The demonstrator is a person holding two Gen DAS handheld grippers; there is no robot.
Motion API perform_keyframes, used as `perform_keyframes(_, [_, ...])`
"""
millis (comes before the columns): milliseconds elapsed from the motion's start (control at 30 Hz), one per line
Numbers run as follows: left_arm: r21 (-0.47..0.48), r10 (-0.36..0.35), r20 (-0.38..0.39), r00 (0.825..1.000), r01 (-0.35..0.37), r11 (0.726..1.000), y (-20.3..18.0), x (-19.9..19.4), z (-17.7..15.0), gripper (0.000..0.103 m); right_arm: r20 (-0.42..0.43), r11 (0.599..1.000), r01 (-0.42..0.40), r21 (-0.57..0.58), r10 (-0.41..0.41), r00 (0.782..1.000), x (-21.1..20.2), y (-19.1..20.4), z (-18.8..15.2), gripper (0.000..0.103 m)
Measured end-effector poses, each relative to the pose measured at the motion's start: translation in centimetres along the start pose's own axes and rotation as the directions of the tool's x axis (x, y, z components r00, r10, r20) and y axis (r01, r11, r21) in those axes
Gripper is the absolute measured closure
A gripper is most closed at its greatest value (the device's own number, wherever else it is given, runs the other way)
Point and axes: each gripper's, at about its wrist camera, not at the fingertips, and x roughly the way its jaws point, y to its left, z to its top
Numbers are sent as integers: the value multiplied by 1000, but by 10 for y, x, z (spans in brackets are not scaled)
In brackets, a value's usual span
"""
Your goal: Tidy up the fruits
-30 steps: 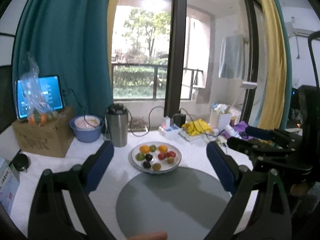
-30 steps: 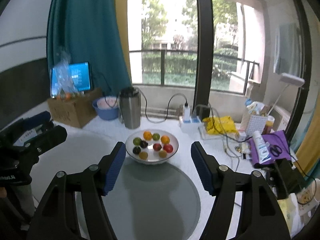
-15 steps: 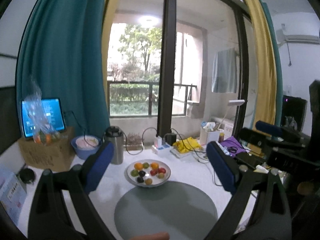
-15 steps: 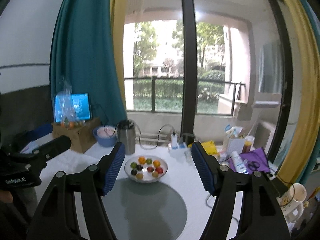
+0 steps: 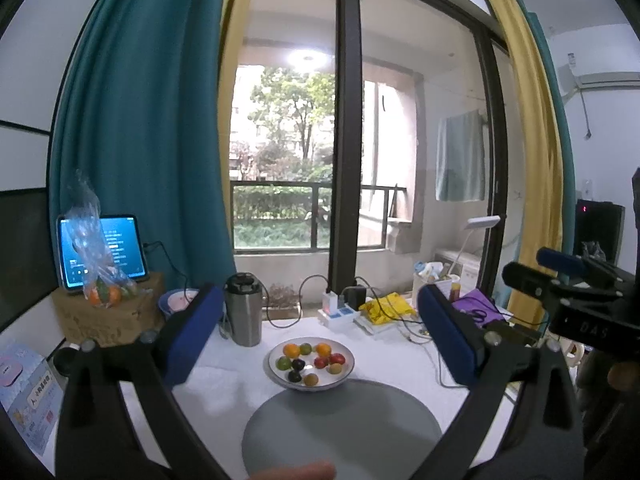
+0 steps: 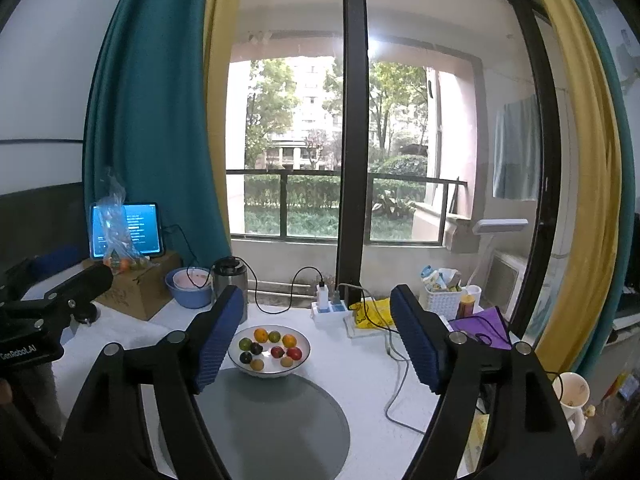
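Both grippers held up over the table, pointing toward the window, nothing between the pads on either one.

Left wrist view: left gripper (image 5: 316,334) is spread wide and its jaws are opening a bit more, blue pads at far left and right of the frame. The white bowl (image 5: 347,364) w/ the fruits (image 5: 310,362) sits low-center in the frame, right between the two fingers but well ahead of them, no contact. Bowl's at the far edge of the gray round mat (image 5: 340,428), which fills the bottom middle. Steel tumbler (image 5: 243,309) is up-left of the bowl.

Right wrist view: right gripper (image 6: 316,336) is also apart and its jaws are opening, empty. Bowl (image 6: 305,355) shows left of center, just beside the left pad in the pic, fruits (image 6: 270,349) inside: orange, green, red, dark ones. Still well ahead of the tips, not touching. Gray mat (image 6: 276,420) below it.

Other gripper pokes in at the frame edge in each view. Cardboard box (image 6: 138,290) w/ a tablet (image 6: 126,230) and a bag of fruit on it sits at mid-left.
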Motion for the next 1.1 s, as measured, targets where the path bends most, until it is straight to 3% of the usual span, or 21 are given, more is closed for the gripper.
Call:
perform_keyframes(400, [-3,47,20,999,-47,999,1,-7,-4,4,-11,1000,-4,5,4,1000,-2,-2,-1,24])
perform_keyframes(1100, [-8,34,6,999,-34,999,-2,-8,-8,4,-32,1000,-8,0,8,999,5,-1,-5,24])
